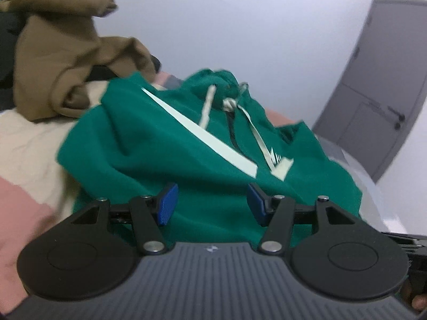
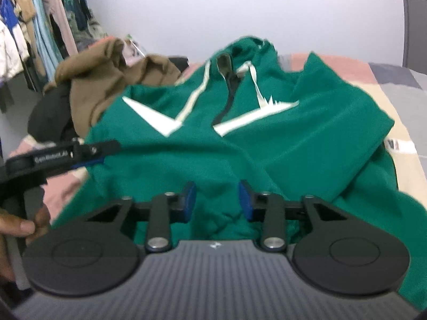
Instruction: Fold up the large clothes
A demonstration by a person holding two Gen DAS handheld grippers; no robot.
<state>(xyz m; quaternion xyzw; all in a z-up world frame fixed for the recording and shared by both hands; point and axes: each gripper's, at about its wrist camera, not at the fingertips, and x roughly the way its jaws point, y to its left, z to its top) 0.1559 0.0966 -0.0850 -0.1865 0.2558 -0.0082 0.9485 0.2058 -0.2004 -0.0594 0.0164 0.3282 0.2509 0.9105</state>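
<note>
Green hoodie blurred; white label unreadable.

Grey door stands in the white wall. Rack of hanging garments occupies the far left. Bed carries a pink, cream and grey patchwork cover.

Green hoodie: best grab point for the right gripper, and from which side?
Probably the green hoodie sleeve folded across its right half: its raised edge beside the white care label stands off the bed. Bring the open right gripper in from the right, low.
</note>
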